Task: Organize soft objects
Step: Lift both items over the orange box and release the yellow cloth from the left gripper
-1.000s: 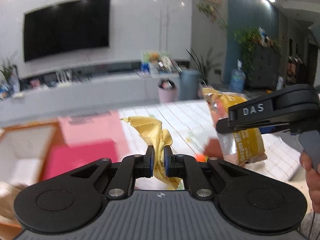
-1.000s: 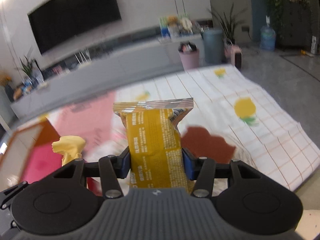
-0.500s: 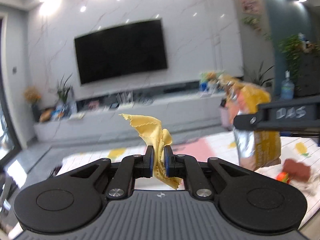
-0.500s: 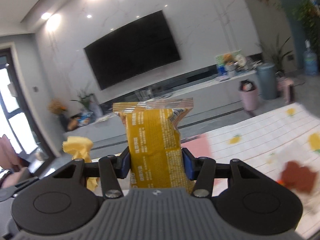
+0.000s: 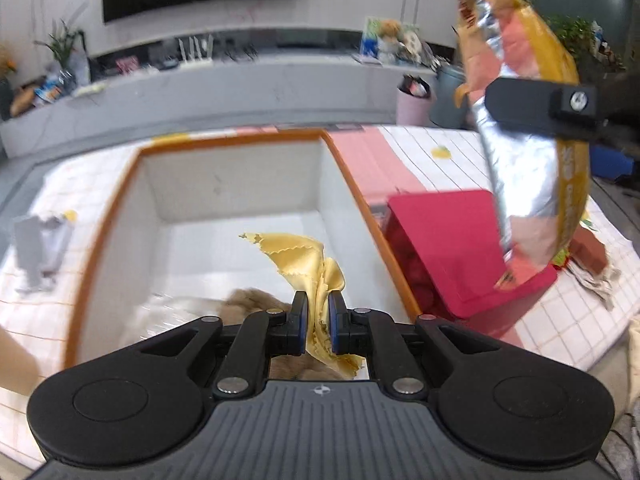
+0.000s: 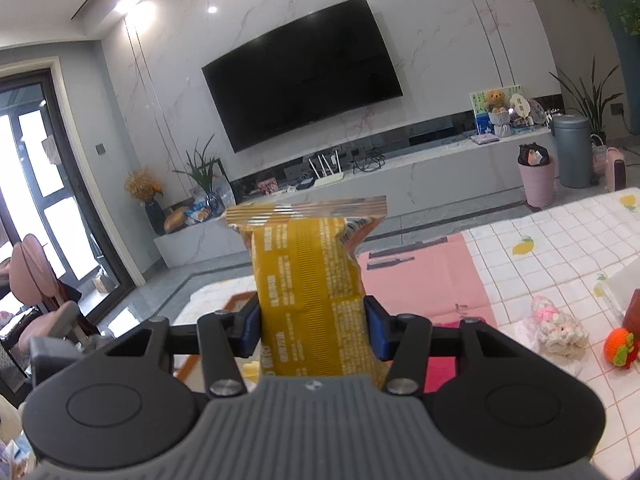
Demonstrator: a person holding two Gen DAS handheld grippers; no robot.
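My left gripper [image 5: 318,322] is shut on a crumpled yellow cloth [image 5: 304,258] and hangs over a white storage box with an orange rim [image 5: 352,196]. A brown furry item [image 5: 250,300] lies in the box's near end. My right gripper [image 6: 314,330] is shut on a yellow snack packet [image 6: 310,292], held upright above the table. In the left wrist view the same snack packet [image 5: 532,184] hangs at the upper right, to the right of the box, with one right-gripper finger [image 5: 540,106] across it.
A red box [image 5: 452,248] sits right of the storage box on a checked tablecloth [image 6: 560,248]. A pink mat [image 6: 424,272], a pink-white knitted toy [image 6: 558,326] and an orange knitted toy [image 6: 620,346] lie on it. A grey item [image 5: 38,248] lies left of the box.
The left gripper with the cloth has tipped down and now looks into the white box. The right gripper has swung left with the packet, from facing the table to facing the TV wall.
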